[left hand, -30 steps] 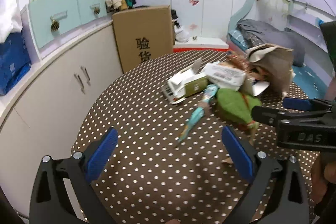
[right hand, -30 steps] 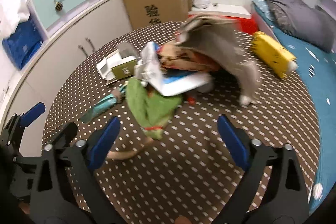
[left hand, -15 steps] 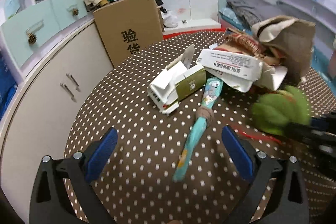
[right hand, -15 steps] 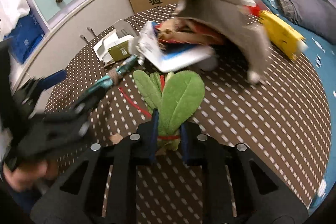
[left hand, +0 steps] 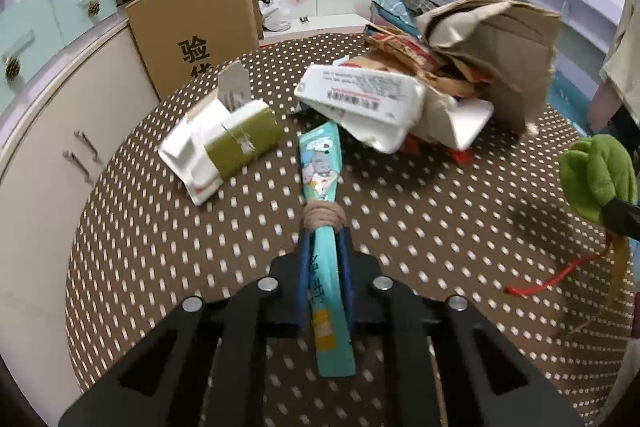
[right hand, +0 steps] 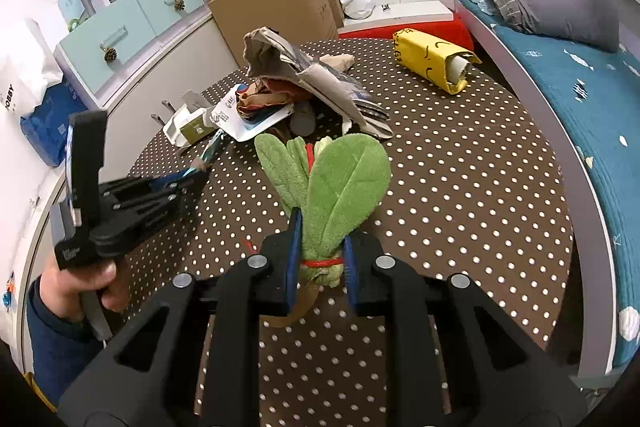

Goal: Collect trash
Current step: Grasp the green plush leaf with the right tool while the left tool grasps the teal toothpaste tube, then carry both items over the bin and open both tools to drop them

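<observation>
A long teal packet (left hand: 320, 163) with a twist of brown band lies on the dotted table (left hand: 420, 227). My left gripper (left hand: 324, 239) is closing on its lower half, and the blue pads press both sides. The right gripper (right hand: 320, 227) is shut on the tied stem of a green plush leaf bundle (right hand: 340, 179) and holds it above the table. That bundle (left hand: 596, 175) also shows at the right edge of the left wrist view. A red string (left hand: 560, 275) trails from it. In the right wrist view the left gripper (right hand: 196, 175) sits at left, held by a hand (right hand: 80, 283).
A trash pile sits mid-table: a white carton (left hand: 360, 103), a torn brown paper bag (left hand: 500, 39) and an olive and white box (left hand: 228, 143). A yellow package (right hand: 432, 63) lies at the far side. A cardboard box (right hand: 280, 7) and cabinets stand behind, a bed (right hand: 580, 87) at right.
My left gripper moved in over the teal packet and went from wide open to shut on it. The right gripper shut on the green bundle and carried it off to the right.
</observation>
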`<action>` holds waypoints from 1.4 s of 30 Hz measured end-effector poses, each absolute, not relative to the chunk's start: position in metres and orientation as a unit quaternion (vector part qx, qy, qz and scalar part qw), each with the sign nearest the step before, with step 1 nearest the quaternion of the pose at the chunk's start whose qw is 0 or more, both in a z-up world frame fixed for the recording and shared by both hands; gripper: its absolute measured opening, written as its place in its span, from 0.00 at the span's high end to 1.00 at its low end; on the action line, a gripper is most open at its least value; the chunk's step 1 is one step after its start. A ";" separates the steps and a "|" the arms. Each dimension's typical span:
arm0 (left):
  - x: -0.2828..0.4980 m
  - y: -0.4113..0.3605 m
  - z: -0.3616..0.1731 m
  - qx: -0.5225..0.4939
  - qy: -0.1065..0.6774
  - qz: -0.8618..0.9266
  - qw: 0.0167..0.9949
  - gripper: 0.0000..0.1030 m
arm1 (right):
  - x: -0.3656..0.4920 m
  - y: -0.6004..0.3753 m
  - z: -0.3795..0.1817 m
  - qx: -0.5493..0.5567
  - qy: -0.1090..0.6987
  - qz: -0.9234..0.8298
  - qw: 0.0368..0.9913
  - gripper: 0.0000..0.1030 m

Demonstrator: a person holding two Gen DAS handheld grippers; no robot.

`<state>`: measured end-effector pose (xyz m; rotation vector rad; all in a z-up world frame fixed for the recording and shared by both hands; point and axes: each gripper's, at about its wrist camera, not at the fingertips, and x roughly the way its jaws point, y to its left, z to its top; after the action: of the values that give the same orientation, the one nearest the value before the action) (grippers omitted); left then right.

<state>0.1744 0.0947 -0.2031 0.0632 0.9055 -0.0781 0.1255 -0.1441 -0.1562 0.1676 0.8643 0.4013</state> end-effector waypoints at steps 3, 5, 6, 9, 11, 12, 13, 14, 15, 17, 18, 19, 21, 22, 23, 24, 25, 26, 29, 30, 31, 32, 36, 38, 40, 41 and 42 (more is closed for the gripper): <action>0.151 0.095 -0.205 0.009 0.434 -0.027 0.901 0.87 | 0.121 -0.152 -0.159 0.082 0.416 0.189 0.886 0.82; 0.137 0.095 -0.203 -0.015 0.429 -0.026 0.903 0.87 | 0.117 -0.160 -0.159 0.086 0.413 0.184 0.888 0.82; 0.128 0.093 -0.202 -0.021 0.426 -0.022 0.904 0.87 | 0.117 -0.163 -0.158 0.089 0.410 0.181 0.890 0.82; 0.107 0.085 -0.195 -0.030 0.413 -0.030 0.910 0.87 | 0.110 -0.175 -0.156 0.098 0.401 0.172 0.894 0.82; 0.099 0.079 -0.191 -0.028 0.403 -0.033 0.914 0.87 | 0.107 -0.181 -0.154 0.102 0.396 0.168 0.897 0.82; 0.093 0.073 -0.188 -0.027 0.397 -0.035 0.917 0.87 | 0.105 -0.185 -0.152 0.108 0.392 0.165 0.898 0.82; 0.089 0.069 -0.184 -0.028 0.391 -0.038 0.919 0.87 | 0.103 -0.189 -0.151 0.110 0.390 0.163 0.900 0.82; 0.087 0.064 -0.182 -0.029 0.387 -0.040 0.921 0.87 | 0.102 -0.192 -0.148 0.110 0.385 0.160 0.902 0.82; 0.085 0.059 -0.178 -0.030 0.381 -0.045 0.923 0.87 | 0.099 -0.196 -0.145 0.112 0.380 0.158 0.905 0.82; 0.082 0.048 -0.170 -0.029 0.371 -0.053 0.927 0.87 | 0.096 -0.204 -0.138 0.113 0.371 0.155 0.909 0.82; 0.080 0.041 -0.164 -0.028 0.363 -0.059 0.930 0.87 | 0.093 -0.210 -0.133 0.114 0.362 0.152 0.913 0.82; 0.080 0.035 -0.158 -0.028 0.356 -0.066 0.932 0.87 | 0.090 -0.216 -0.130 0.116 0.356 0.150 0.915 0.82; 0.080 0.023 -0.145 -0.027 0.341 -0.080 0.936 0.87 | 0.086 -0.230 -0.121 0.122 0.342 0.145 0.921 0.82; 0.080 0.015 -0.138 -0.028 0.331 -0.088 0.939 0.87 | 0.083 -0.238 -0.115 0.127 0.332 0.139 0.924 0.82; 0.081 0.007 -0.133 -0.028 0.325 -0.092 0.941 0.87 | 0.081 -0.244 -0.110 0.132 0.326 0.136 0.926 0.82; 0.081 -0.002 -0.129 -0.028 0.318 -0.097 0.943 0.86 | 0.079 -0.251 -0.106 0.138 0.318 0.134 0.928 0.82; 0.081 -0.013 -0.124 -0.033 0.311 -0.105 0.944 0.86 | 0.075 -0.259 -0.101 0.143 0.310 0.130 0.931 0.82; 0.081 -0.017 -0.123 -0.036 0.308 -0.111 0.944 0.87 | 0.072 -0.266 -0.098 0.145 0.304 0.125 0.933 0.82; 0.082 -0.047 -0.115 -0.042 0.299 -0.142 0.943 0.86 | 0.061 -0.293 -0.088 0.154 0.282 0.101 0.942 0.82; 0.084 -0.058 -0.113 -0.041 0.297 -0.154 0.941 0.86 | 0.059 -0.300 -0.086 0.155 0.278 0.093 0.943 0.82; 0.084 -0.072 -0.111 -0.037 0.294 -0.166 0.940 0.86 | 0.056 -0.312 -0.084 0.157 0.274 0.080 0.945 0.82; 0.083 -0.082 -0.109 -0.033 0.292 -0.176 0.939 0.86 | 0.054 -0.321 -0.084 0.159 0.271 0.069 0.947 0.82; 0.089 -0.138 -0.108 -0.016 0.290 -0.218 0.932 0.86 | 0.051 -0.366 -0.092 0.175 0.274 0.020 0.945 0.82; 0.092 -0.161 -0.113 -0.011 0.297 -0.234 0.926 0.86 | 0.050 -0.390 -0.102 0.182 0.281 -0.005 0.942 0.82; 0.092 -0.188 -0.122 0.001 0.305 -0.252 0.918 0.86 | 0.049 -0.411 -0.117 0.194 0.293 -0.026 0.936 0.82; 0.094 -0.199 -0.127 0.006 0.309 -0.258 0.915 0.86 | 0.048 -0.420 -0.125 0.199 0.300 -0.036 0.932 0.82; 0.096 -0.216 -0.135 0.015 0.319 -0.265 0.910 0.86 | 0.049 -0.430 -0.136 0.208 0.309 -0.045 0.927 0.82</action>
<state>0.0961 -0.2156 -0.1351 0.0306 0.6580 -0.5459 0.0488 -0.4305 -0.1355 0.4258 0.6333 -0.0925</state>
